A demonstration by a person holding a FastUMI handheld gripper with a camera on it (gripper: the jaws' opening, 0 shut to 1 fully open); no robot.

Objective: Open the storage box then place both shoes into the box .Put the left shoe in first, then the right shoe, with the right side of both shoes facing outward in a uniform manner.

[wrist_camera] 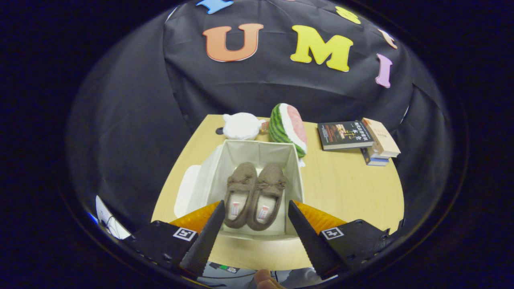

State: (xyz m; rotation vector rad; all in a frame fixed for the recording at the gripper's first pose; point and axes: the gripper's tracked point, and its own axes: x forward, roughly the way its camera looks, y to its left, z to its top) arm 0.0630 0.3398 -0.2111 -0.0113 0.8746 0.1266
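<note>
Storage box: open, on the table, just ahead of the hand-held gripper. Left shoe and right shoe: inside the box, side by side and touching, toes pointing away from the fingers, heels nearest them. Hand-held gripper: fingers spread wide apart, gripping nothing, one on each side of the box's near wall. Lid: flat on the table, against the box wall by the left finger. White soft toy and watermelon toy: beyond the box. Books: stacked farther off, beyond the right finger.
</note>
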